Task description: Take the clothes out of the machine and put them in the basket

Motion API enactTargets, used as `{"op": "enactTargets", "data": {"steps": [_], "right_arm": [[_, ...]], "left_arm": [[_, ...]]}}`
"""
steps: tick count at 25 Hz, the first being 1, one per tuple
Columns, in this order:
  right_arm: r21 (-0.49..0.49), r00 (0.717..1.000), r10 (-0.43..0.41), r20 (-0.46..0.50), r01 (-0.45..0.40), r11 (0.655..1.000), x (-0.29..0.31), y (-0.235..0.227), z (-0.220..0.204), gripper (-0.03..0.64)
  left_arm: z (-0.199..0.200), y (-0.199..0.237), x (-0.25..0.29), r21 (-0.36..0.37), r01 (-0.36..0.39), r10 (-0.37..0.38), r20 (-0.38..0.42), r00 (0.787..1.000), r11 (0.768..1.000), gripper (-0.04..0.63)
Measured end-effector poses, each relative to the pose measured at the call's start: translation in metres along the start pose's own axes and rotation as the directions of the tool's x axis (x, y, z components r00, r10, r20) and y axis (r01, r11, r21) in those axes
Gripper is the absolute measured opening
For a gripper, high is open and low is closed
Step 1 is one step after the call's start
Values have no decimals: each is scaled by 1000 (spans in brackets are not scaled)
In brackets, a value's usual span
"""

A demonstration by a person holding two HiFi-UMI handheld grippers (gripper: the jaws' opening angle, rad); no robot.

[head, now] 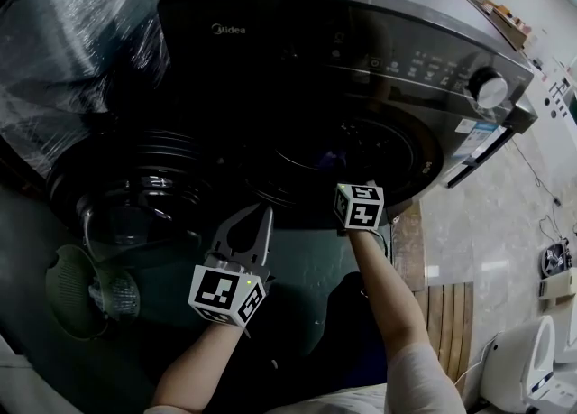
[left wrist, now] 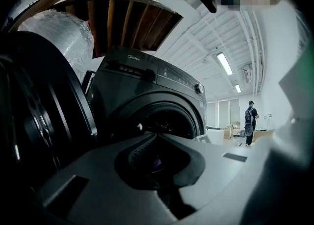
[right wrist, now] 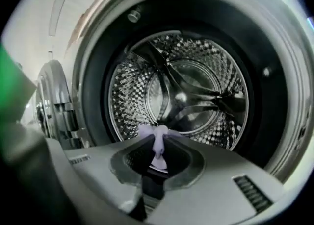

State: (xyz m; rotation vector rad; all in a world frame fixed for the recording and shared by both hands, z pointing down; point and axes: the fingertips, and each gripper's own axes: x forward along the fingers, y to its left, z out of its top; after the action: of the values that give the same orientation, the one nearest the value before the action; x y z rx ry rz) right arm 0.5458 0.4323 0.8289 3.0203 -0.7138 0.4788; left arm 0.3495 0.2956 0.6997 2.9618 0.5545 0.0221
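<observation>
Right gripper view: your right gripper (right wrist: pixel 156 138) points into the washer's steel drum (right wrist: pixel 206 72); jaws nearly together, clamped on a pale lilac cloth (right wrist: pixel 159 146).
Cloth vs jaws: pinched right at the tips. A small bunch pokes out above them, and a strip hangs down thru the hollow behind the tips.
Cloth vs drum: seen against the lower part of the perforated back wall. Can't tell if any of it touches the drum.
Head view: washer (head: pixel 361 33) is dark, front-loading, w/ its door (head: pixel 135 196) swung open to the left. Your right arm reaches up to the round opening and the marker cube sits just below the rim. A bluish scrap shows in the dark of the opening; prob. the cloth, too dim to be sure.
Left gripper (head: pixel 257 214): level, in front of the washer, between the open door and your right arm. In the left gripper view its jaws are together w/ nothing between them.
Left gripper vs cloth: apart, no contact.
Basket (head: pixel 63 268): round, green, on the floor under the open door, left of your left gripper and well apart from the cloth. Contents: can't tell.
Background: person (left wrist: pixel 249 121) stands far off, right of the washer.
</observation>
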Motion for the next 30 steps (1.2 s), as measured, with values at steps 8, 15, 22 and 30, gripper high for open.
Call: {"op": "enactTargets", "data": {"steps": [8, 15, 22, 30], "right_arm": [[-4, 995, 41, 93, -41, 999, -38, 19, 33, 54], [-23, 982, 82, 172, -79, 997, -75, 36, 57, 54], [-29, 972, 98, 212, -94, 995, -112, 47, 62, 54], [-60, 975, 105, 195, -95, 994, -134, 56, 52, 55]], "left_arm": [[0, 6, -1, 11, -21, 21, -1, 1000, 1000, 20], [2, 12, -4, 31, -41, 41, 7, 999, 999, 20], [2, 14, -4, 45, -50, 50, 10, 999, 998, 20], [3, 15, -3, 56, -57, 56, 19, 998, 997, 20]]}}
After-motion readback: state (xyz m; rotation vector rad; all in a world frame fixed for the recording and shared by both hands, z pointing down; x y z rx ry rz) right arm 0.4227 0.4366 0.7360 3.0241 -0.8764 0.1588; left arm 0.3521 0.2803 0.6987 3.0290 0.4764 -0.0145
